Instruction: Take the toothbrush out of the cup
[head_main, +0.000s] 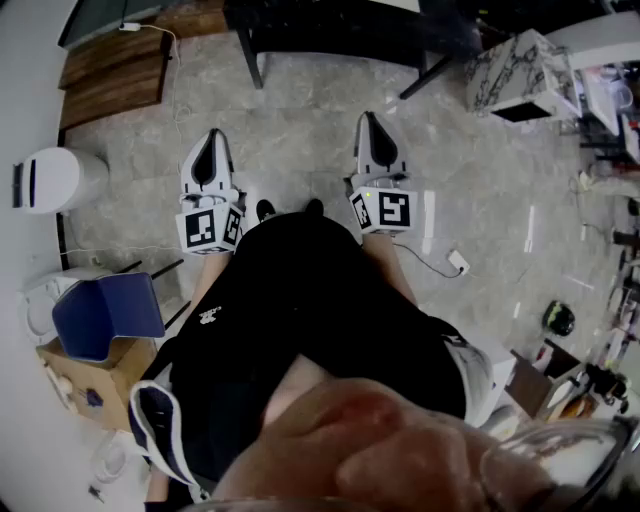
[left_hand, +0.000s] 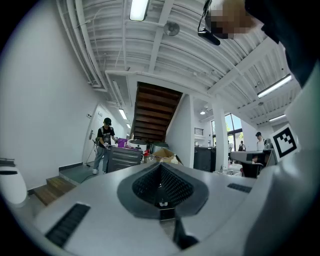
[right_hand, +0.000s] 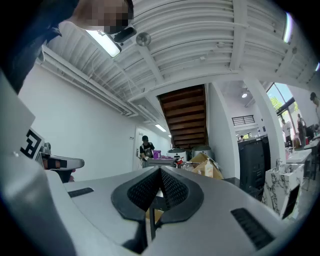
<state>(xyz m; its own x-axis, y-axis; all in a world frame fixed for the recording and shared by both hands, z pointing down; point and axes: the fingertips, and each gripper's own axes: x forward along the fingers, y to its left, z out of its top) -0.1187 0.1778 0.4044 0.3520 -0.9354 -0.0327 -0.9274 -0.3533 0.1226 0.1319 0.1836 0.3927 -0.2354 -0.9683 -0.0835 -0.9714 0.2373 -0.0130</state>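
Toothbrush unseen; left tool (head_main: 212, 140), right tool (head_main: 370, 122) shut, empty.

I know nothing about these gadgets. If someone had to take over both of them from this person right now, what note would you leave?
Left gripper: shut, nothing between its jaws, held level in front of the person.
Right gripper: shut and empty too, level, alongside the left one.
Toothbrush and cup: in none of the three views. The head view shows floor beneath the grippers.
Done: nothing that can be seen; no toothbrush is held.
Left: probably the whole job. Find the cup, open one gripper, close it on the toothbrush and lift it out.
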